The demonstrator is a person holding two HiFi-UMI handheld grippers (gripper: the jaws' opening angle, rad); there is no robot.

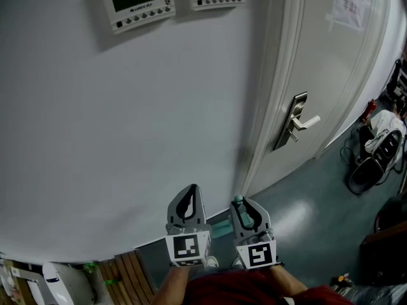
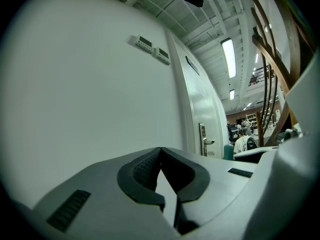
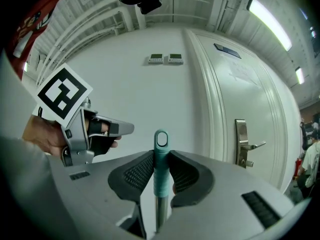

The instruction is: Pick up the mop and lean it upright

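Plastic in a teal shade sleeves the top of the mop handle (image 3: pixel 160 174), ending in a rounded tip pierced by 1 oval hanging hole. Below the sleeve a bare silver shaft runs down out of sight. The right tongs (image 3: pixel 161 154) pinch that teal sleeve, their ribbed black pads pressed on both of its sides, and the tip pokes just past them toward 12 o'clock. In the right gripper view the handle runs straight up and down. The left tongs (image 2: pixel 161 150) are pressed together at the tips with nothing between them, just beside the right pair at its 9 o'clock. In the head view both pairs sit at 6 o'clock before a white wall (image 1: pixel 127 138). 2 control panels (image 1: pixel 137 2) hang at 12 o'clock. A white door (image 1: pixel 337 56) with a metal lever (image 1: pixel 304 123) stands at 2 o'clock.
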